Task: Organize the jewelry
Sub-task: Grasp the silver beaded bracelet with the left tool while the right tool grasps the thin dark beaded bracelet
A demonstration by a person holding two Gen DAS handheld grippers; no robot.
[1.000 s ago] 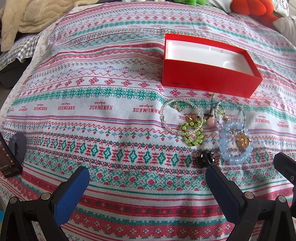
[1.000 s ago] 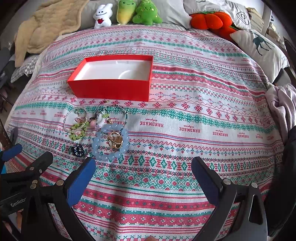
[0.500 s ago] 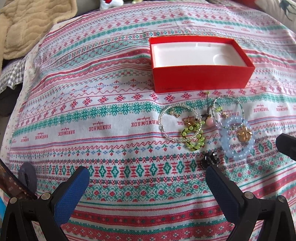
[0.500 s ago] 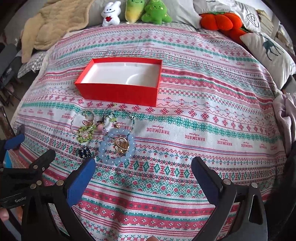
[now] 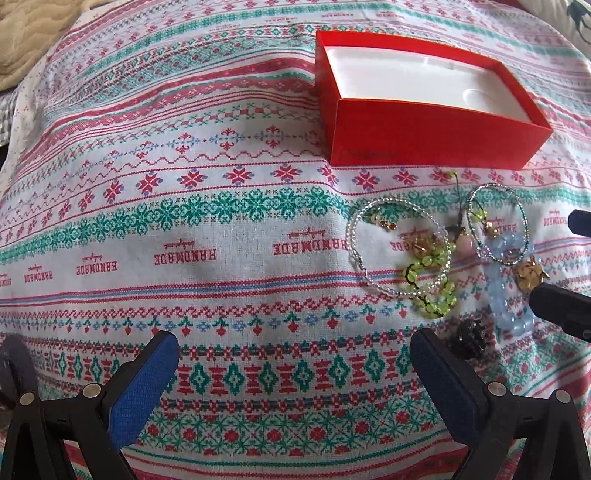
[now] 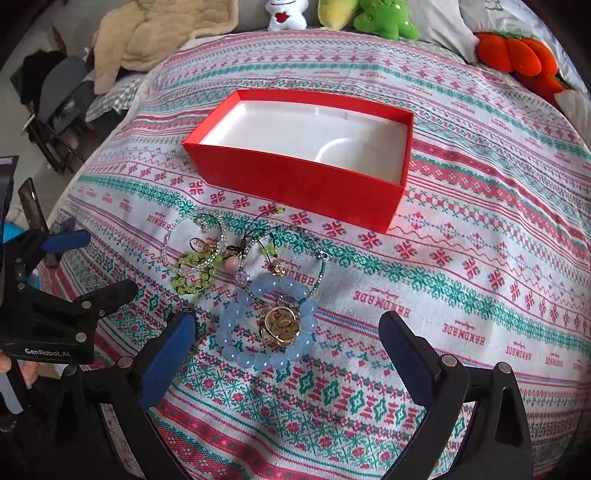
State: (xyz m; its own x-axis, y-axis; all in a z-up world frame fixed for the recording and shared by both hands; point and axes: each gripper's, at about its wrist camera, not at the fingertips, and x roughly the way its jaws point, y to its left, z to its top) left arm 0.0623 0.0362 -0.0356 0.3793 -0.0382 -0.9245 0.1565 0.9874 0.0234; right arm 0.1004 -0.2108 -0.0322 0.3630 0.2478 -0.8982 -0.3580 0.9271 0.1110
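Observation:
An open red box (image 6: pixel 295 181) with a white, empty inside stands on the patterned bedspread; it also shows in the left wrist view (image 5: pixel 428 136). In front of it lies a heap of jewelry: a pale blue bead bracelet (image 6: pixel 240 354) around a gold ornament (image 6: pixel 280 326), a clear bead hoop (image 5: pixel 391 247), green bead loops (image 6: pixel 192 275), a thin teal hoop (image 5: pixel 496 225) and a small black piece (image 5: pixel 469 338). My right gripper (image 6: pixel 288 354) is open, its jaws either side of the blue bracelet. My left gripper (image 5: pixel 295 365) is open and empty, left of the heap.
Plush toys (image 6: pixel 384 18) and an orange plush (image 6: pixel 517 55) line the far edge of the bed. A beige blanket (image 6: pixel 155 33) lies at the far left. A dark chair (image 6: pixel 55 110) stands beside the bed on the left.
Both grippers have moved forward toward the jewelry and the box, which now look larger. The right gripper's jaws now straddle the blue bracelet. Both stay open.

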